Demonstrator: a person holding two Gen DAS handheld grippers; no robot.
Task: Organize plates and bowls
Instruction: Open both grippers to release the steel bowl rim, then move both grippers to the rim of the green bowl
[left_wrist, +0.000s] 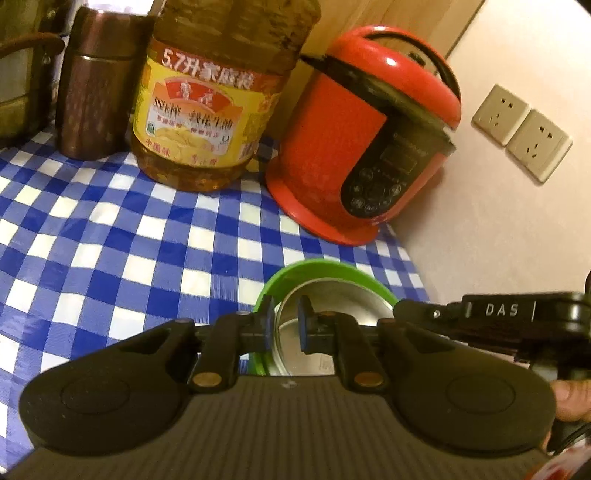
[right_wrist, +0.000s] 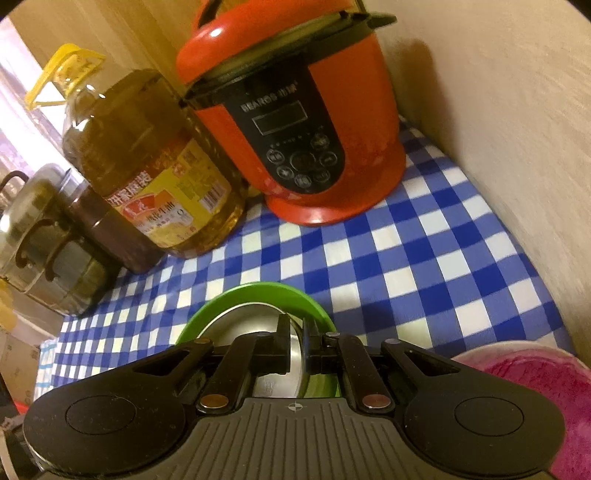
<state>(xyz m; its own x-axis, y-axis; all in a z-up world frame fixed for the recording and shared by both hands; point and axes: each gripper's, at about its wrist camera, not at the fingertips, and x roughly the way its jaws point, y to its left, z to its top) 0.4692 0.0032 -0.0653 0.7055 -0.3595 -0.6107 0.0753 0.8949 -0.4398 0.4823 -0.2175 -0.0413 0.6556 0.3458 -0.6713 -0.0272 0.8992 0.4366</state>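
Note:
A green bowl with a steel inner lining (left_wrist: 325, 269) is held over the blue-and-white checked table. My left gripper (left_wrist: 286, 314) is shut on its left rim, one finger outside the green wall and one inside the steel lining. My right gripper (right_wrist: 297, 328) is shut on the right rim of the same green bowl (right_wrist: 255, 291), one finger inside and one outside. The right gripper's body (left_wrist: 509, 314) shows at the right of the left wrist view. I cannot tell whether the bowl touches the table.
A red rice cooker (left_wrist: 369, 136) (right_wrist: 295, 122) stands at the back by the wall. A large oil bottle (left_wrist: 207, 110) (right_wrist: 155, 173), a brown flask (left_wrist: 96, 81) and a steel pot (right_wrist: 40, 240) stand left of it. A pink cloth (right_wrist: 535, 387) lies at the right. Wall sockets (left_wrist: 521, 129) are on the wall.

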